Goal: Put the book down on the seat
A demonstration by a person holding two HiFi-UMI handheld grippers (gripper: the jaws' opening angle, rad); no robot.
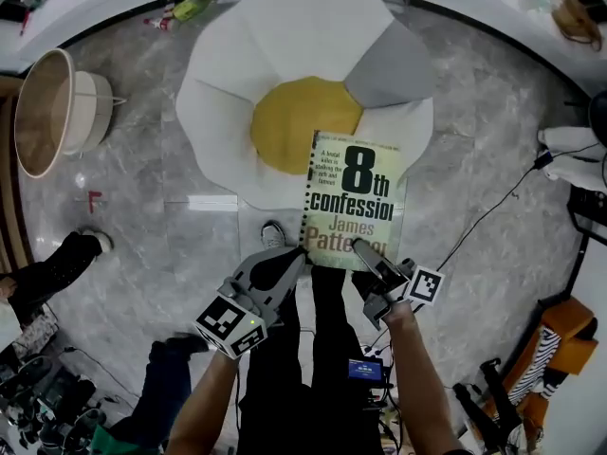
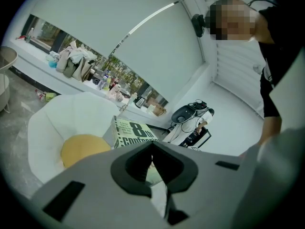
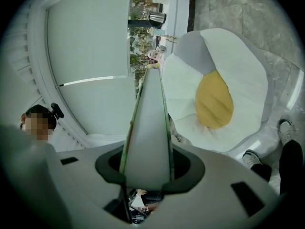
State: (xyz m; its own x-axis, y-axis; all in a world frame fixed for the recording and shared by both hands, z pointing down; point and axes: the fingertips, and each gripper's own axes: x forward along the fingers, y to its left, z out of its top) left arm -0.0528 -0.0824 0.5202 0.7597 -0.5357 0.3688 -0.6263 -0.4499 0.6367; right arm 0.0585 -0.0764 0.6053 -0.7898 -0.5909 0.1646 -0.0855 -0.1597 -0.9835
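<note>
The left gripper (image 1: 289,265) is closed on the near left corner of the pale green paperback book (image 1: 356,197). The right gripper (image 1: 368,254) is clamped on the book's near edge just beside it. The left gripper view shows that gripper (image 2: 153,168) with a sliver of pale page pinched between its dark pads. The right gripper view shows the other gripper (image 3: 147,171) with both pads pressed flat against the two covers.

Only the head view shows the cover face-on: bold black lettering on green, and a row of dark dots down the left edge. The right gripper view shows the book (image 3: 148,128) edge-on instead, a pale wedge of pages between thin green cover lines. In the left gripper view the book (image 2: 129,131) is tilted, with its title partly showing above the jaws.

The book is held off the fried-egg-shaped seat cushion (image 1: 237,74), which is white with a yellow centre (image 1: 289,126) and one grey lobe. From above, the book hangs over the seat's near right edge. Both gripper views show the seat (image 2: 52,128) (image 3: 238,61) lying apart from the book on the grey marble floor (image 1: 142,216).

The left gripper view alone shows a cluttered window ledge (image 2: 76,63) and a second person (image 2: 279,56) standing close by. A pale shoe (image 1: 273,233) rests on the floor at the seat's near edge.
</note>
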